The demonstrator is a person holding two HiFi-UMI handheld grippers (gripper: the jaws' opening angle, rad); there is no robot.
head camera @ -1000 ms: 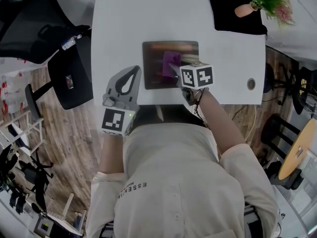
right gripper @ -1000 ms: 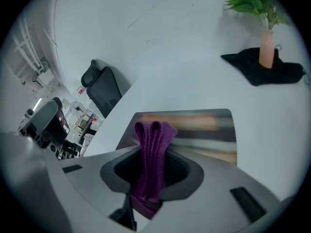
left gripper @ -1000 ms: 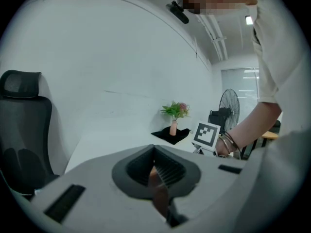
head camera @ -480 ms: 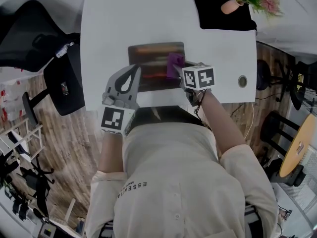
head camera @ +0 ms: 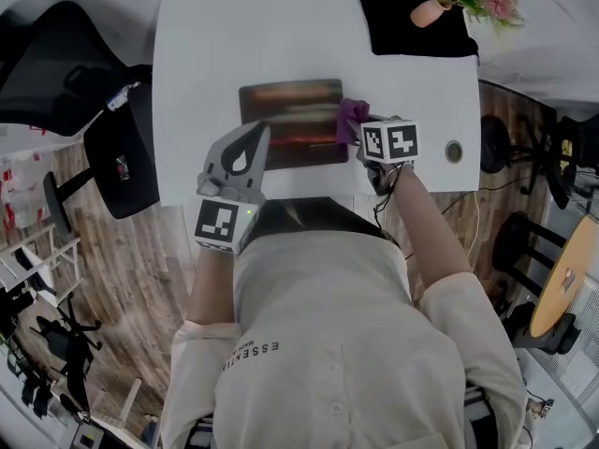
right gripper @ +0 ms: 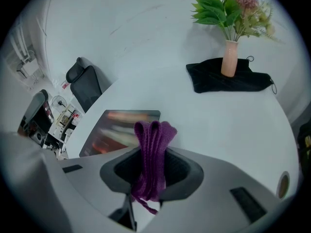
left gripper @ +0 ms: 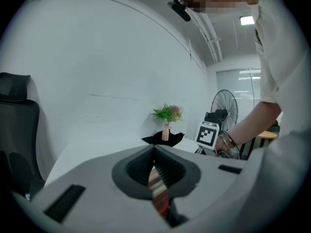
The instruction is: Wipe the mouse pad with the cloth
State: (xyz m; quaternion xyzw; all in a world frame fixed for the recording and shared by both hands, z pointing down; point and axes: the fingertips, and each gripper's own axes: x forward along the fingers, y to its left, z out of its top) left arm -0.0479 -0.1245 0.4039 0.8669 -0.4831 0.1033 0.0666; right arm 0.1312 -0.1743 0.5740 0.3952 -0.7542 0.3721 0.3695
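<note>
Head view: my right gripper is clamped on the folded purple cloth, at the right edge of the mouse pad on the white desk. My left gripper, its jaws together on nothing, is at the pad's left edge. A flower vase on a black mat stands well beyond, and a desk grommet lies beside my right.

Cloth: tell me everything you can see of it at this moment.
The cloth is purple, of a ribbed, woven-looking fabric, gathered into several lengthwise folds. The right gripper is clamped on it: its jaws pinch the bundle, the rounded fold tops stand out beyond them, and a loose end hangs out on the near side. In the head view it sits at the right edge of the mouse pad on the white table. Whether it presses on the pad cannot be told.
</note>
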